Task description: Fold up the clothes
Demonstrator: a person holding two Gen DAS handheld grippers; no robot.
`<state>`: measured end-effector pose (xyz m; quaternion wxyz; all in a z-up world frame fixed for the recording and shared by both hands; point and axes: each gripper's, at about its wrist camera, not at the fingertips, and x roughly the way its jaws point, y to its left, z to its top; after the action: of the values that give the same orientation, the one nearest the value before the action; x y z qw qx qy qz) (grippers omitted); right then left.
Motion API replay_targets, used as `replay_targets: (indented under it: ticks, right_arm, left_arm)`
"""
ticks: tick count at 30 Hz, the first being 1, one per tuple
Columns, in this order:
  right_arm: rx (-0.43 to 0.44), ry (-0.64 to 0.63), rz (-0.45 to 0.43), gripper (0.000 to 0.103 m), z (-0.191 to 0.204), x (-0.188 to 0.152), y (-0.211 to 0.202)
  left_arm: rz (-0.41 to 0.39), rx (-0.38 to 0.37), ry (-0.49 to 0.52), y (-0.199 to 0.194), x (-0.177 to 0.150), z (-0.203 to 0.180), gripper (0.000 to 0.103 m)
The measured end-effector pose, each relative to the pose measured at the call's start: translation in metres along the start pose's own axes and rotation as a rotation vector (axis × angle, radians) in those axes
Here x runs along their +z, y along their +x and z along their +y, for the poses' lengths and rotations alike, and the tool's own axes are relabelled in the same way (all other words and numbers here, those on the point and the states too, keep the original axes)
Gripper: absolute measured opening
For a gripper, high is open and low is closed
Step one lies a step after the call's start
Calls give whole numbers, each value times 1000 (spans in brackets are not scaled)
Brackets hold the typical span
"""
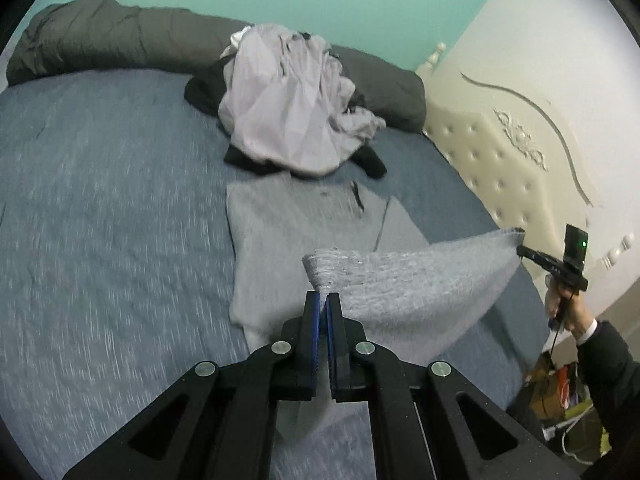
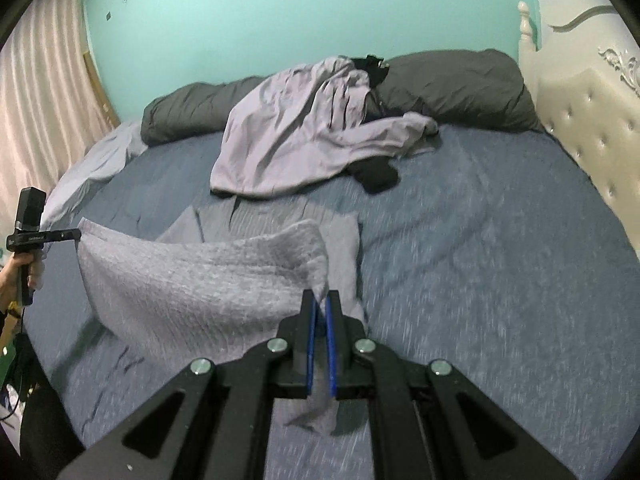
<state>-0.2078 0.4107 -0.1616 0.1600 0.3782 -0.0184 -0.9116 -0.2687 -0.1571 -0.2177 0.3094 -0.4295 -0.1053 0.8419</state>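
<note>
Grey knitted garment (image 1: 420,284) lies partly on a blue bedspread (image 1: 100,200), its near edge lifted and stretched between two tools. From the left wrist view, the left tool (image 1: 323,300) is clamped on one raised corner of the knit, cloth pinched between its blue-lined fingers. The right tool (image 1: 524,251) holds the opposite corner at the far right, gripped by a hand (image 1: 560,300) in a dark sleeve. The rest of the garment lies flat on the bed behind the lifted edge. Just beyond it sits a crumpled pile of pale lilac clothing (image 1: 288,112) over black clothing (image 1: 368,164), leaning against a rolled dark grey duvet (image 1: 100,40). A cream tufted headboard (image 1: 512,160) stands to the right, with clutter on the floor below it.

From the right wrist view, the right tool (image 2: 320,300) is closed on its corner of the grey knit (image 2: 200,280), a bit of fabric hanging below the fingers. The left tool (image 2: 70,235) grips the other corner at the far left. The lilac pile (image 2: 288,140) and a black piece (image 2: 376,176) lie close behind the garment. A pink curtain (image 2: 44,100) hangs at the left beside a teal wall (image 2: 280,8).
</note>
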Motion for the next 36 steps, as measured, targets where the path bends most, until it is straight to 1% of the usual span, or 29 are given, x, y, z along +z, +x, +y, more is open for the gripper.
replay_targets:
  ticks: [5, 9, 13, 16, 22, 24, 30, 36]
  right_arm:
    - [-15, 13, -34, 4, -10, 37, 26]
    - [-31, 23, -54, 4, -19, 67, 50]
    - [-51, 44, -34, 4, -35, 92, 85]
    - [-68, 39, -13, 4, -45, 103, 114]
    - [-98, 68, 44, 4, -65, 107, 172]
    - [-108, 71, 67, 4, -70, 104, 191]
    - [-134, 82, 121, 4, -80, 95, 226]
    - [-161, 93, 175, 4, -91, 86, 261]
  left_arm:
    - [-21, 20, 18, 18, 41, 2, 3]
    - [-34, 44, 22, 37, 72, 15, 3]
    - [-40, 65, -10, 59, 99, 38, 3]
    - [-28, 81, -21, 81, 114, 51, 3]
    - [8, 114, -49, 132, 128, 81, 3]
    - [21, 122, -65, 147, 126, 92, 3]
    - [58, 149, -104, 191, 116, 120, 3]
    - [47, 159, -124, 208, 116, 131, 3]
